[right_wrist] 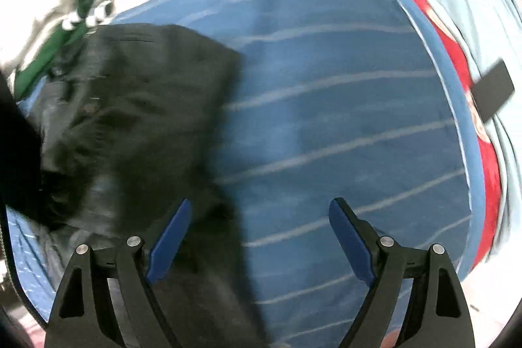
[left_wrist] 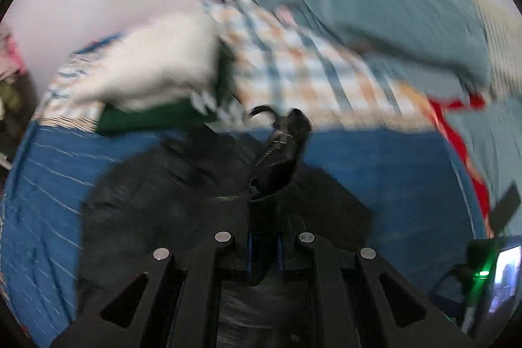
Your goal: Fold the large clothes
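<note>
A large black garment with a zipper [left_wrist: 182, 204] lies on a blue striped sheet [left_wrist: 375, 165]. My left gripper [left_wrist: 266, 237] is shut on a bunched zipper edge of the black garment, which stands up between the fingers. In the right wrist view the black garment [right_wrist: 137, 126] spreads over the left side of the blue sheet [right_wrist: 342, 119]. My right gripper [right_wrist: 261, 237] is open and empty just above the sheet, its left blue pad [right_wrist: 169, 240] over the garment's right edge. Both views are motion-blurred.
A green and white folded cloth [left_wrist: 156, 80] and a checked blanket [left_wrist: 293, 61] lie beyond the garment, with a teal blanket [left_wrist: 391, 5] at the back right. Red fabric [right_wrist: 456, 61] and a black flat object [right_wrist: 494, 90] lie at the sheet's right edge.
</note>
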Demonstrator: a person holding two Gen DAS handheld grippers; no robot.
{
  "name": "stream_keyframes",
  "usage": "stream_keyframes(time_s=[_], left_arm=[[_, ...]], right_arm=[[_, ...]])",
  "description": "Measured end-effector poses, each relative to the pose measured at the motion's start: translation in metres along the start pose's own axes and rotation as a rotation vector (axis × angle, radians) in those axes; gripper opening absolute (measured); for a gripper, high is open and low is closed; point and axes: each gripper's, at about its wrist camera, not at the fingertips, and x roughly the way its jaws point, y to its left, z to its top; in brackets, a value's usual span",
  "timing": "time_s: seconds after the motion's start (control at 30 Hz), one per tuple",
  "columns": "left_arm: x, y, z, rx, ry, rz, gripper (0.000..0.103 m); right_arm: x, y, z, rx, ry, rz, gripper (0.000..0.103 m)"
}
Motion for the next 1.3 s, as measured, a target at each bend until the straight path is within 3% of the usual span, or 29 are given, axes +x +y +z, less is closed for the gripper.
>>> stream_keyframes(time_s=[0.17, 0.23, 0.27, 0.3, 0.33, 0.37, 0.6, 0.73, 0.87, 1.0, 1.1, 1.27, 1.3], left_arm=[[0.052, -0.020, -0.028, 0.015, 0.190, 0.030, 0.012], [0.057, -0.023, -0.037, 0.007, 0.217, 0.021, 0.023], [0.057, -0.023, -0.039, 0.003, 0.225, 0.009, 0.042], [0.055, -0.024, -0.039, 0.003, 0.226, 0.000, 0.075], [0.054, -0.021, -0.038, 0.000, 0.220, -0.005, 0.090], [0.049, -0.021, -0.037, -0.005, 0.203, -0.012, 0.099], [0.020, 0.014, -0.029, -0.053, 0.167, 0.036, 0.099], [-0.013, 0.087, -0.036, -0.153, 0.146, 0.174, 0.099], [-0.008, 0.166, -0.067, -0.211, 0.203, 0.396, 0.099], [0.022, 0.228, -0.108, -0.243, 0.309, 0.558, 0.099], [0.041, 0.254, -0.133, -0.247, 0.358, 0.611, 0.099], [0.067, 0.271, -0.159, -0.262, 0.404, 0.591, 0.101], [0.069, 0.272, -0.162, -0.265, 0.393, 0.585, 0.103]], right_arm=[[0.019, -0.060, -0.011, 0.086, 0.053, 0.061, 0.088], [0.022, -0.078, -0.014, 0.110, 0.059, 0.096, 0.088], [0.024, -0.087, -0.015, 0.121, 0.065, 0.113, 0.088], [0.026, -0.095, -0.016, 0.129, 0.071, 0.129, 0.088], [0.027, -0.102, -0.017, 0.135, 0.076, 0.144, 0.088], [0.028, -0.109, -0.017, 0.141, 0.081, 0.162, 0.088], [0.012, -0.124, -0.019, 0.114, 0.090, 0.273, 0.088], [-0.005, -0.111, -0.004, 0.111, 0.102, 0.410, 0.086], [-0.003, -0.068, 0.017, 0.053, 0.114, 0.512, 0.065], [0.011, -0.018, 0.028, -0.074, 0.144, 0.461, 0.062], [0.031, 0.022, 0.017, -0.176, 0.212, 0.410, 0.062], [0.068, 0.062, -0.009, -0.320, 0.272, 0.259, 0.062], [0.072, 0.066, -0.012, -0.340, 0.269, 0.225, 0.055]])
